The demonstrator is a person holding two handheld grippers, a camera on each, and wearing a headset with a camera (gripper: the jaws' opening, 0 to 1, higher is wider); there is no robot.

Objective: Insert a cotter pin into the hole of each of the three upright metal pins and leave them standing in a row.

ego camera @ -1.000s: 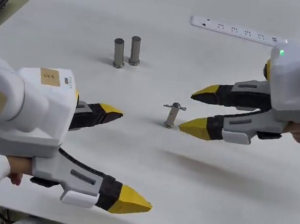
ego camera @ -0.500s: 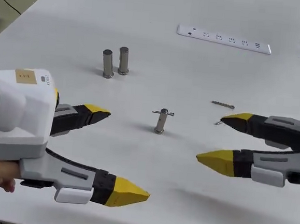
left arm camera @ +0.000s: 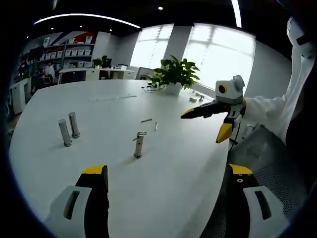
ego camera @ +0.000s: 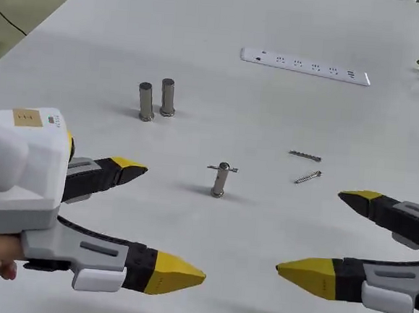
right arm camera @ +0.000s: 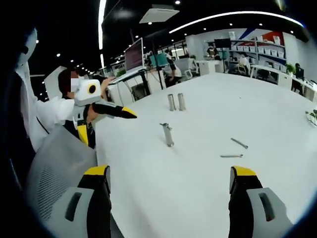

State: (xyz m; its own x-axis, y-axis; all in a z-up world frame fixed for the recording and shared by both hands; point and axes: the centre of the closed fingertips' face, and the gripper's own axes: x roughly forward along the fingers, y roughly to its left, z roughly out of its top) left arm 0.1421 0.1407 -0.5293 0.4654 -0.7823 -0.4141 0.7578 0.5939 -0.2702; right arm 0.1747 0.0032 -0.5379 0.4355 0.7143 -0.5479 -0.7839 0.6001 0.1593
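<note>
1 down, 2 to go! The fitted metal pin stands upright in the middle of the desk, with a cotter pin sitting crosswise through its top. Toward the desk's left edge, 2 bare metal pins stand side by side, close together and both upright: the nearer one and its twin.

The supply is 2 loose cotter pins lying flat to the right of the fitted pin, the farther one near the closer one but apart from it. So the count is 3 metal pins and 3 cotter pins: 1 fitted, 2 loose.

Both tools are empty. The left gripper hovers by the desk's near edge, jaws wide apart with nothing between them. It's the same story for the right gripper, jaws spread on the near side of the loose pair.

This looks like the gap between rounds. The next move is probably the right gripper going for a loose cotter pin. It's thin and flat on the desk, so the tips must come low and pinch cleanly. The left gripper would likely steady a bare pin.

A power strip lies toward the far edge, out of play.
</note>
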